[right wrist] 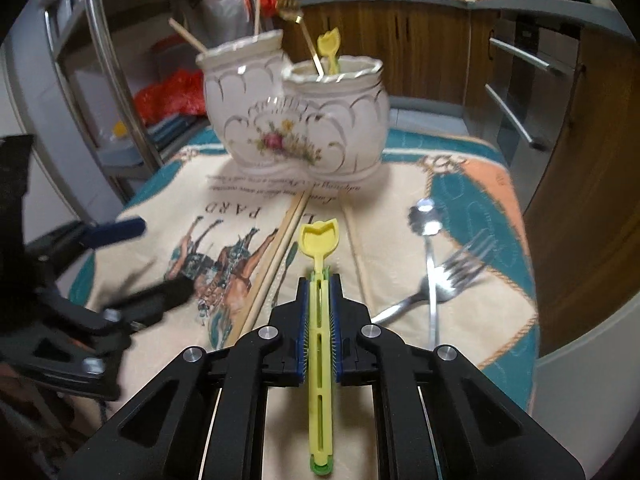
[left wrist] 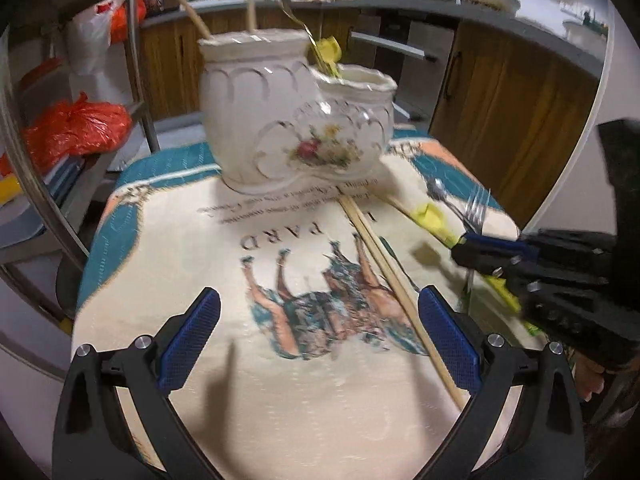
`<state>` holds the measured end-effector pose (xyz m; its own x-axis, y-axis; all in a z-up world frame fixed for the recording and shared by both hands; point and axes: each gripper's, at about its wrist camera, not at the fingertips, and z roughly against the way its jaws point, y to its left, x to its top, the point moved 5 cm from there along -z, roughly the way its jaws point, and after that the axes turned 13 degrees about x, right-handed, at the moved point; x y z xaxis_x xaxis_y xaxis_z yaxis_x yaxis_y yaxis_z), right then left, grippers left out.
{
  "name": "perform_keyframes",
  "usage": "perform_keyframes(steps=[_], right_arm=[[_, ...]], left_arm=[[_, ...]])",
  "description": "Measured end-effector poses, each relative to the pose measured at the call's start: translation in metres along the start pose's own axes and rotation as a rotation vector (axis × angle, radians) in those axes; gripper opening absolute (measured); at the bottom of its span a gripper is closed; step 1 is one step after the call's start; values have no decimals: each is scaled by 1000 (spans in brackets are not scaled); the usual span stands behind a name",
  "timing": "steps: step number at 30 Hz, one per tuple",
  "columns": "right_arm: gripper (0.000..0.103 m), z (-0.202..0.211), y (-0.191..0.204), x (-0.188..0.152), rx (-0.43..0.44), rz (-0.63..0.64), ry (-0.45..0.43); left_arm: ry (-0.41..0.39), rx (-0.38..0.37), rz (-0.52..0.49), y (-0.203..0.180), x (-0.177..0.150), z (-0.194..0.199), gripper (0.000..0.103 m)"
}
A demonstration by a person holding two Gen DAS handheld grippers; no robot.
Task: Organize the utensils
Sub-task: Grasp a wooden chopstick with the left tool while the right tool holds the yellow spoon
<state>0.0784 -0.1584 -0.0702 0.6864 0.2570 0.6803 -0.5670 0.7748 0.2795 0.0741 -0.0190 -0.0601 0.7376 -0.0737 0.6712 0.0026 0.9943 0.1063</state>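
A white double ceramic holder stands at the far side of the cloth-covered table; chopsticks stick out of its taller pot, a gold fork and a yellow utensil out of the lower one. My right gripper is shut on a yellow plastic utensil, whose tulip-shaped head points toward the holder. My left gripper is open over the horse print with nothing between its fingers. A pair of wooden chopsticks lies on the cloth. A metal spoon and a metal fork lie crossed at the right.
The printed cloth covers a small table with edges close on all sides. A metal rack with red bags stands at the left. Wooden kitchen cabinets and a counter run behind and to the right.
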Motion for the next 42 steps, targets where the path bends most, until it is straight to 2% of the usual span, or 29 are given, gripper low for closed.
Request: perform_keyframes(steps=[6,11,24,26,27,29,30,32,42], right_arm=[[11,20,-7,-4,12,14,-74],[11,32,-10,-6,38,15,-113],[11,38,-13,-13,90,2,-158],[11,37,-14,-15,97,-2,-160],[11,38,-14,-16,100,-2,-163],[11,38,-14,-16,103,-3,-165],[11,38,-15,-17,106,-5,-167],[11,39,-16,-17,107,-8,-168],[11,40,-17,-19,118,-7,-173]], left_arm=[[53,65,-40,-22,3,-9,97],[88,106,-58,-28,1,-14,85],[129,148,-69,-38,-2,-18,70],[145,131,-72,-42,-1,-22,61],[145,128,-69,-43,0,-22,59],[150,94,-73,-48,3,-23,39],[152,81,-78,-50,3,-23,34],[158,49,-113,-55,2,-20,12],[195,21,-237,-38,-10,-12,7]])
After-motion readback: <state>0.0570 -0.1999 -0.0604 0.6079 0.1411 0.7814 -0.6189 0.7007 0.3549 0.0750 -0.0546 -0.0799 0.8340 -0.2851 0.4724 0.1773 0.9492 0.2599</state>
